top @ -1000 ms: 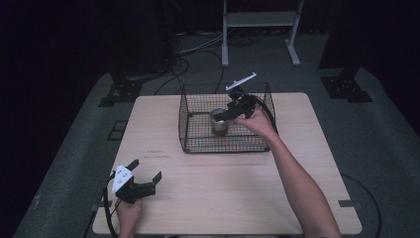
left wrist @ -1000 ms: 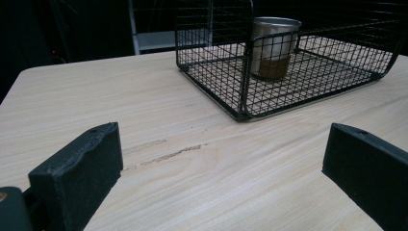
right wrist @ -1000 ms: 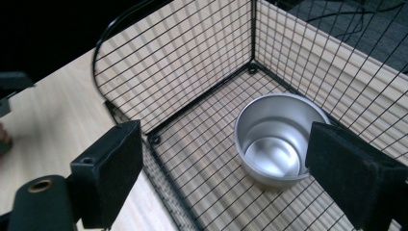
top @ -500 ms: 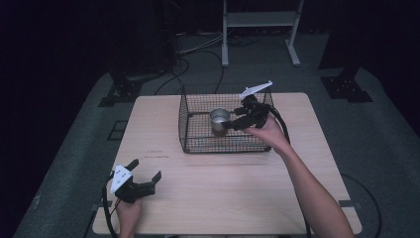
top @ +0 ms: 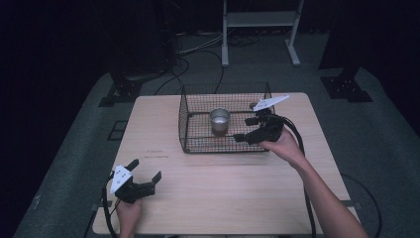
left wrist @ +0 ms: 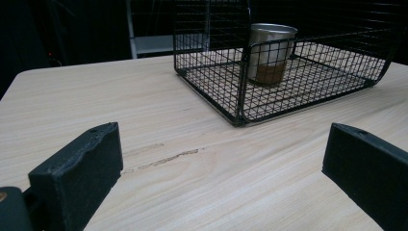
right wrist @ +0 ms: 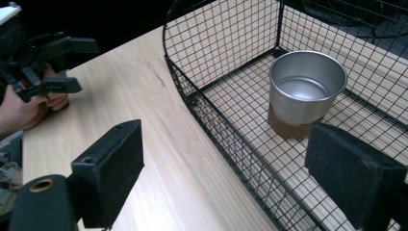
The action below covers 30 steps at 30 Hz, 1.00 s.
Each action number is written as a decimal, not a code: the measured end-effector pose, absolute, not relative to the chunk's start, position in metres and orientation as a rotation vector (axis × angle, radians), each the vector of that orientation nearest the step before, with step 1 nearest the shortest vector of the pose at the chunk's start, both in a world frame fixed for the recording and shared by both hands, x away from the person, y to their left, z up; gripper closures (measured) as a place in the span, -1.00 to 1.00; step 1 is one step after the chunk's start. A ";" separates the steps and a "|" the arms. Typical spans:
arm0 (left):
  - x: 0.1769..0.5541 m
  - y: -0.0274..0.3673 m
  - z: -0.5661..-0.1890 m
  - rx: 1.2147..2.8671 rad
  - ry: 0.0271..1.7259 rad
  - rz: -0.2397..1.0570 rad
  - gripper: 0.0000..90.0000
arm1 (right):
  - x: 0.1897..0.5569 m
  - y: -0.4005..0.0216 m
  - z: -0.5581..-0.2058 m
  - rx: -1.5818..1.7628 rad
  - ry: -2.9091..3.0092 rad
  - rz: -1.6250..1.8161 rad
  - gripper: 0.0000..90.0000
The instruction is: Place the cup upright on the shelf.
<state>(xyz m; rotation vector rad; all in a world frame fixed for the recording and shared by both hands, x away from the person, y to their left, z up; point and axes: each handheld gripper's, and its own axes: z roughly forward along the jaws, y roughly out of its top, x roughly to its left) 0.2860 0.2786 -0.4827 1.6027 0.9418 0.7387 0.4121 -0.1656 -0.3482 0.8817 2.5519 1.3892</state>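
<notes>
On the pale wooden desk (top: 223, 188), the empty, parted right tongs (top: 239, 137) should clear the wire basket (top: 190, 126) without bumping the steel cup (top: 219, 120), while the left tongs (top: 146, 174) rest wide open near-left.

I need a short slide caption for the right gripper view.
Open right gripper beside wire basket holding metal cup.

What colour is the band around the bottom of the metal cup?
Brown, on the cup; clearest in the right gripper view.
</notes>
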 end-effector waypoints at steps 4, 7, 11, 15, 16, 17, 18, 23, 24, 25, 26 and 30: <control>0.286 0.278 -0.483 1.601 0.940 0.739 -1.00 | 0.403 -0.172 -0.347 0.860 2.542 1.387 -0.72; 0.286 0.278 -0.483 1.597 0.943 0.734 -1.00 | 0.397 -0.178 -0.344 0.855 2.525 1.402 -0.72; 0.286 0.278 -0.483 1.595 0.941 0.737 -1.00 | 0.394 -0.186 -0.344 0.866 2.513 1.397 -0.72; 0.286 0.278 -0.483 1.598 0.937 0.743 -1.00 | 0.388 -0.202 -0.348 0.893 2.496 1.400 -0.72; 0.286 0.278 -0.483 1.597 0.936 0.744 -1.00 | 0.387 -0.204 -0.349 0.904 2.493 1.397 -0.72; 0.287 0.278 -0.483 1.595 0.936 0.743 -1.00 | 0.386 -0.208 -0.350 0.918 2.488 1.404 -0.71; 0.287 0.278 -0.483 1.593 0.937 0.740 -1.00 | 0.384 -0.211 -0.351 0.927 2.491 1.402 -0.71; 0.287 0.279 -0.483 1.582 0.943 0.744 -1.00 | 0.377 -0.227 -0.357 0.960 2.473 1.399 -0.71; 0.287 0.279 -0.483 1.585 0.942 0.744 -1.00 | 0.375 -0.230 -0.358 0.965 2.470 1.405 -0.71; 0.287 0.279 -0.483 1.586 0.940 0.745 -1.00 | 0.374 -0.233 -0.359 0.968 2.470 1.407 -0.71; 0.287 0.279 -0.483 1.584 0.941 0.744 -1.00 | 0.371 -0.236 -0.360 0.964 2.470 1.405 -0.71; 0.288 0.280 -0.483 1.583 0.946 0.736 -1.00 | 0.363 -0.246 -0.367 0.971 2.455 1.421 -0.71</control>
